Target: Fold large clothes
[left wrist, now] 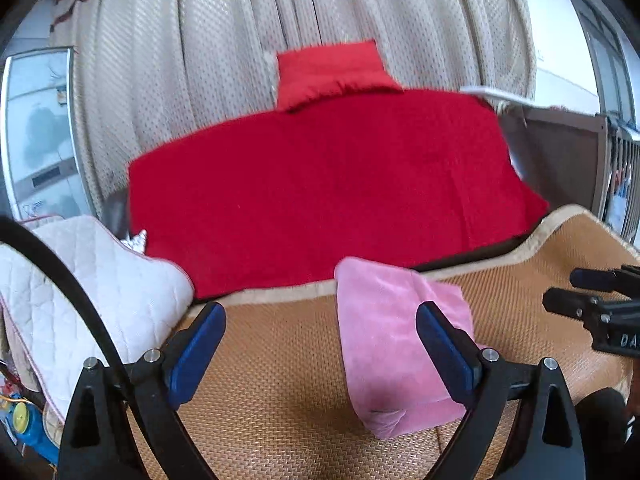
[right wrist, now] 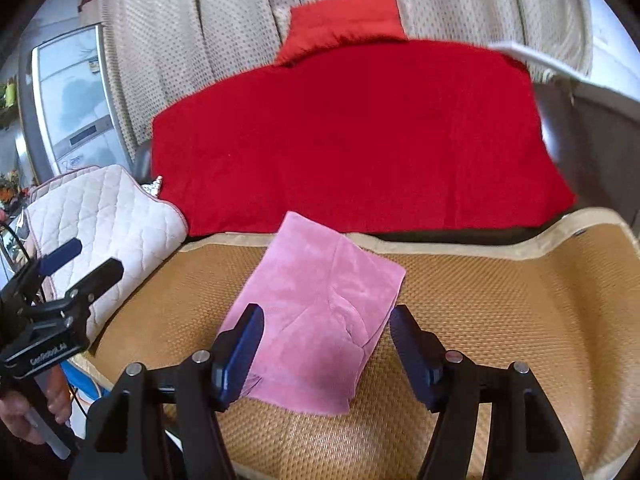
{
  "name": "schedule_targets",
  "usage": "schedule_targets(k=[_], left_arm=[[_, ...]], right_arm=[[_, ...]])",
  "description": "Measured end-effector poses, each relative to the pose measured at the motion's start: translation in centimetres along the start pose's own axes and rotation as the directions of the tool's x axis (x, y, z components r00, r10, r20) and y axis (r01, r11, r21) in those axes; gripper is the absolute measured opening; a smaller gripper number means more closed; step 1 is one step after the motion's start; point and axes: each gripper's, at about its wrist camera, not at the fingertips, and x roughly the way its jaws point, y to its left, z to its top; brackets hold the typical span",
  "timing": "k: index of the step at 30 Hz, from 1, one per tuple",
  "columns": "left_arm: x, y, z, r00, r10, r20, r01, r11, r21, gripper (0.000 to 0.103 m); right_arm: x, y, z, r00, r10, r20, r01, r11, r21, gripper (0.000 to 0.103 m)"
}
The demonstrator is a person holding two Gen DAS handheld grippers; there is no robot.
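Now the right gripper (right wrist: 326, 344) is standing released, jaws apart and clutching nothing, above the near end of a pink cloth (right wrist: 316, 316) folded into a compact rectangle. Nearby the left gripper (left wrist: 320, 344) is likewise hanging wide and empty, the pink cloth lying past its right finger rather than between the pads. The cloth is resting flat on a woven tan mat (right wrist: 500, 320) with a pale border, layered on itself, edges roughly squared (one corner is lifting slightly). By the look of it the folding is largely done; at most a last tidy or setting aside is remaining. Beyond the mat a red blanket (right wrist: 360, 140) is spreading, a quilted white cushion (right wrist: 104, 216) is sitting at the left, and beige curtains (right wrist: 224, 40) are hanging behind.
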Motion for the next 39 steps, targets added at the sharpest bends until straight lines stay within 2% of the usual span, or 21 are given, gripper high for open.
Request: schedule_targets(k=[6,8,12,17,27,39], left_arm=[[-4.7,0.2,1.5,0.997,0.022,0.072,-0.021,1.0,-0.003,0.099],[-6.3,0.3,2.0,0.993,0.056,0.102,-0.056,0.998,-0.009,0.103],[-9.4,0.5,2.8,0.977,0.127,0.171,-0.128,0.992,-0.006,0.103],[-11.5,1.0,3.4,0.97,0.164,0.177,-0.161,0.987,-0.031,0.103],[-14.3,2.3,3.8,0.955,0.208,0.209,-0.192,0.977,-0.095,0.103],[-16.1,2.6,3.8,0.94,0.241,0.243,-0.217,0.968,-0.122,0.103]], right_arm=[[-6.1,2.3,0.1,0.994,-0.063,0.083,0.069,0.996,-0.061,0.07],[-7.8,2.8,0.1,0.992,-0.071,0.107,0.079,0.994,-0.071,0.072],[-10.6,4.2,0.1,0.986,-0.09,0.142,0.102,0.992,-0.081,0.074],[-11.9,5.4,-0.3,0.984,-0.115,0.138,0.127,0.989,-0.081,0.074],[-14.9,6.8,-0.5,0.978,-0.1,0.182,0.11,0.993,-0.048,0.074],[-14.5,8.4,-1.1,0.98,-0.114,0.164,0.126,0.99,-0.067,0.074]])
